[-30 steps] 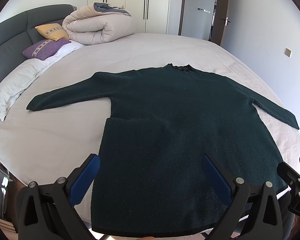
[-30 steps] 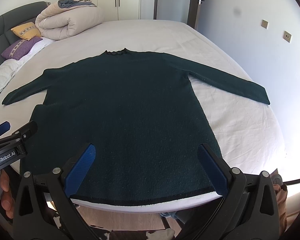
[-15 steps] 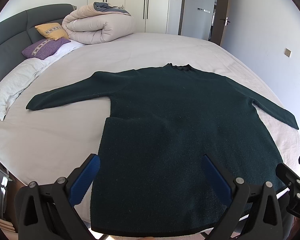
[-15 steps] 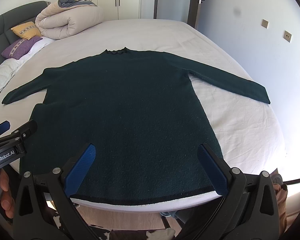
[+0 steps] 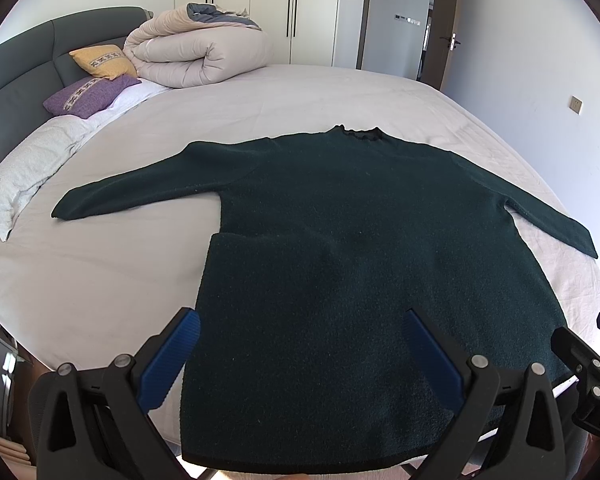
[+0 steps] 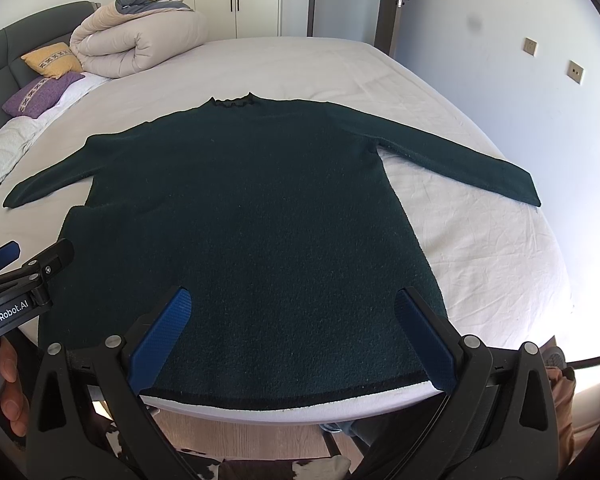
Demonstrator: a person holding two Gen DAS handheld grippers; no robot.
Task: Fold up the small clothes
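Dark green sweater (image 5: 364, 264) spread flat on white bed (image 5: 100, 280), sleeves out, hem at near edge; left gripper (image 5: 300, 360) and right gripper (image 6: 296, 336) hover above hem, jaws wide apart, both holding nothing.

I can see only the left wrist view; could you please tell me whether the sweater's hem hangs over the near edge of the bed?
Observer: No. In the right wrist view the hem stops just short of the edge, and a thin white strip of the bed shows past it.
Operator: Thank you. Are the right tongs gripping anything?
Observer: No. The right tongs are wide open with nothing clamped, pointing over the lower part of the sweater.
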